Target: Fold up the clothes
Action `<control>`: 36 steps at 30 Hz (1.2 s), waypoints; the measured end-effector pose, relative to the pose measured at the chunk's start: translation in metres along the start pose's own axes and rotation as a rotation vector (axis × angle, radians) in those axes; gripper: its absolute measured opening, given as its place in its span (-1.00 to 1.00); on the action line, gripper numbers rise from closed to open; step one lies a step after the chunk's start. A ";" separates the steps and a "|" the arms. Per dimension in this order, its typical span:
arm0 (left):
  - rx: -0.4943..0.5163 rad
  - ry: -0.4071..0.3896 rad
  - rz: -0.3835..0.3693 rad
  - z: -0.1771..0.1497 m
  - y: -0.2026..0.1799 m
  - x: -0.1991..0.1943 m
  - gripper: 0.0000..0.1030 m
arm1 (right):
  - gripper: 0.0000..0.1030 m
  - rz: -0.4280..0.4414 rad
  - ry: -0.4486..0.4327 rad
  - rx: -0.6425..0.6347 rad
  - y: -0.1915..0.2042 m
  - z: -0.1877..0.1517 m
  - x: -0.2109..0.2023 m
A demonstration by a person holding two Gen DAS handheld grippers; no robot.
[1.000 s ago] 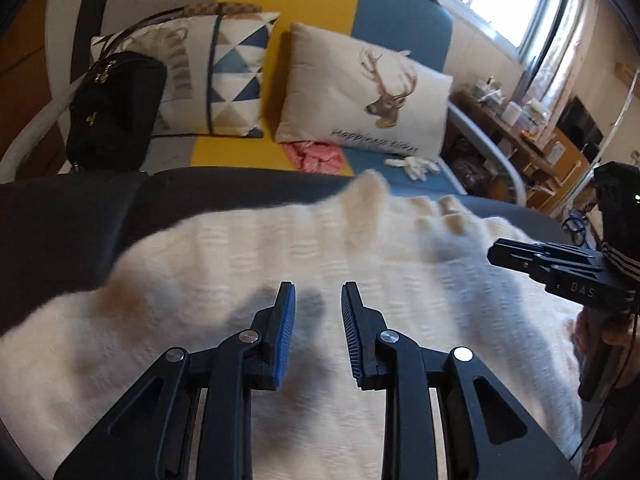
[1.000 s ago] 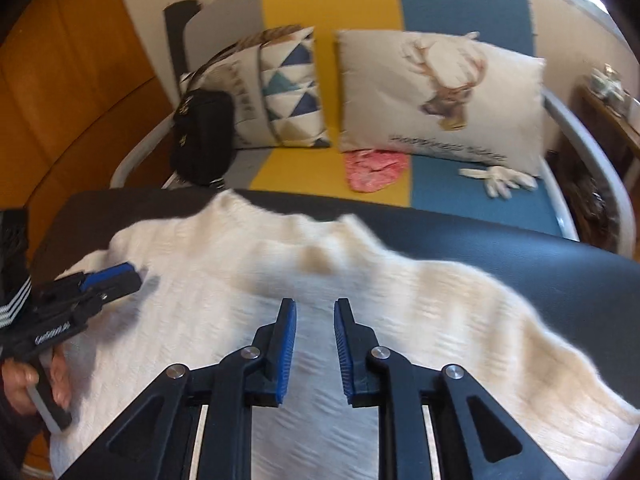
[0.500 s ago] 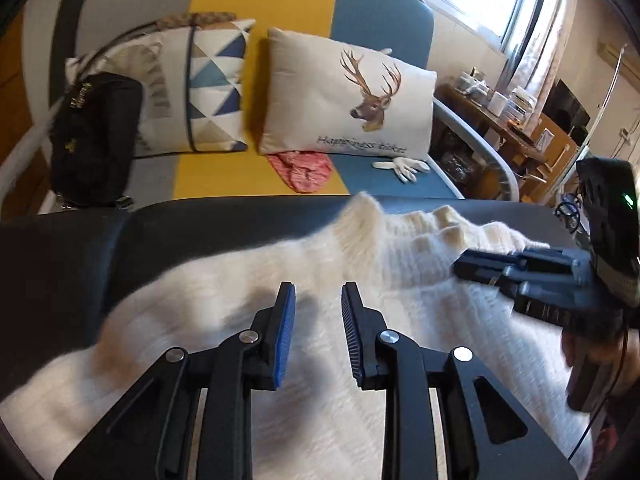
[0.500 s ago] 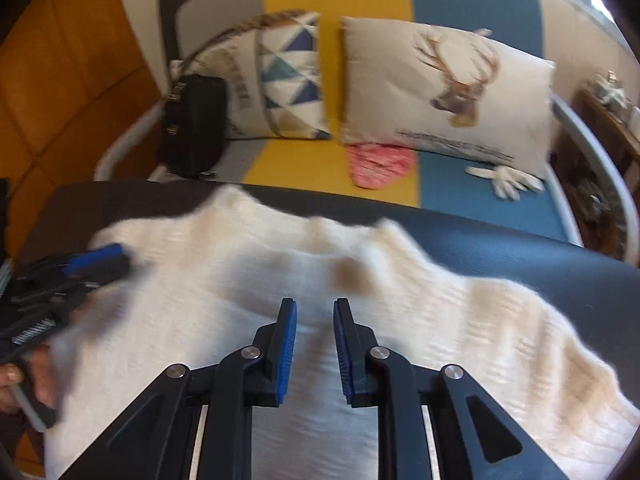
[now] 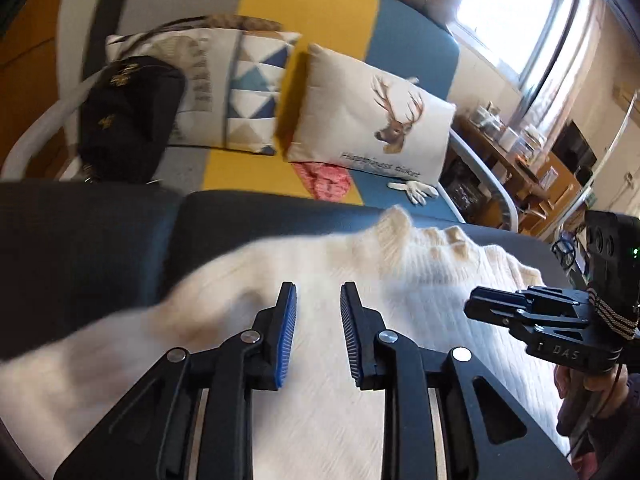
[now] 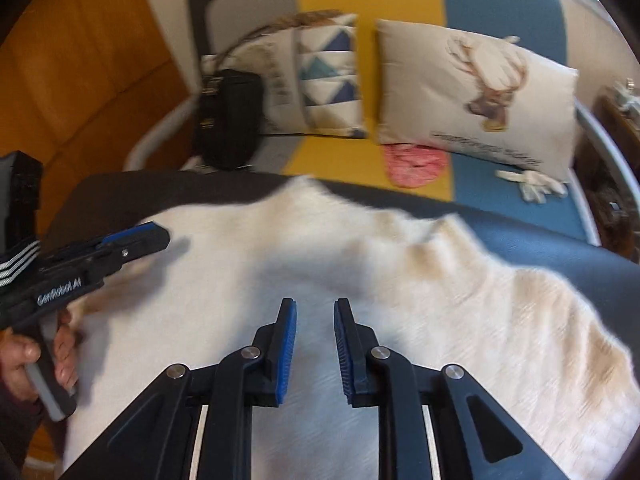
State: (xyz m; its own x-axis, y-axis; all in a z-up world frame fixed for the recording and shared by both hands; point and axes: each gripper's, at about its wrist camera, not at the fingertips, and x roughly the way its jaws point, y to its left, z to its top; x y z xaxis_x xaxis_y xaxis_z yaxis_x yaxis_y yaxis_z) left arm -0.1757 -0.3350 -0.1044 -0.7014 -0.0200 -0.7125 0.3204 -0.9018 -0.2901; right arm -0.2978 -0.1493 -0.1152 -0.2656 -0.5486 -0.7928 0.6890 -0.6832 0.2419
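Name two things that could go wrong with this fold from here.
Both tongs, left and right, hover open above the cream sweater, gripping nothing; closing here could pinch only one layer. The sweater's far edge lies near the dark surface's rim, so a tug might slide it off.

Bare dark desk (image 5: 100, 240) lies open left of and beyond the cream sweater (image 5: 328, 420), while the right hand-held gripper (image 5: 480, 306) hovers over the sweater's right side, blocking passage there.

A home living room: striped sofa (image 5: 332, 20), deer cushion (image 5: 372, 128), window (image 5: 516, 12).
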 end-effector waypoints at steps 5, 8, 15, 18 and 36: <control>-0.048 0.031 0.081 -0.023 0.051 -0.032 -0.52 | -0.64 0.082 0.031 -0.083 0.056 -0.019 0.010; -0.071 0.055 0.129 -0.036 0.079 -0.047 -0.52 | -0.64 0.112 0.055 -0.105 0.084 -0.023 0.024; -0.089 0.088 0.227 -0.056 0.117 -0.049 -0.52 | -0.64 0.034 0.103 -0.183 0.132 -0.031 0.057; -0.100 0.076 0.237 -0.060 0.121 -0.056 -0.52 | -0.67 -0.016 0.123 -0.182 0.130 -0.032 0.064; -0.089 -0.020 0.214 -0.045 0.116 -0.027 -0.52 | -0.68 -0.043 0.063 -0.119 0.127 0.042 0.109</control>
State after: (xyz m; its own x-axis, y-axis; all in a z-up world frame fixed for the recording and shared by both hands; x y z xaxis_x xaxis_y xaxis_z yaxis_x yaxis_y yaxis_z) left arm -0.0912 -0.4198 -0.1475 -0.6235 -0.2162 -0.7514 0.5178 -0.8342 -0.1896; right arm -0.2675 -0.3163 -0.1469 -0.2561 -0.4864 -0.8354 0.7542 -0.6411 0.1421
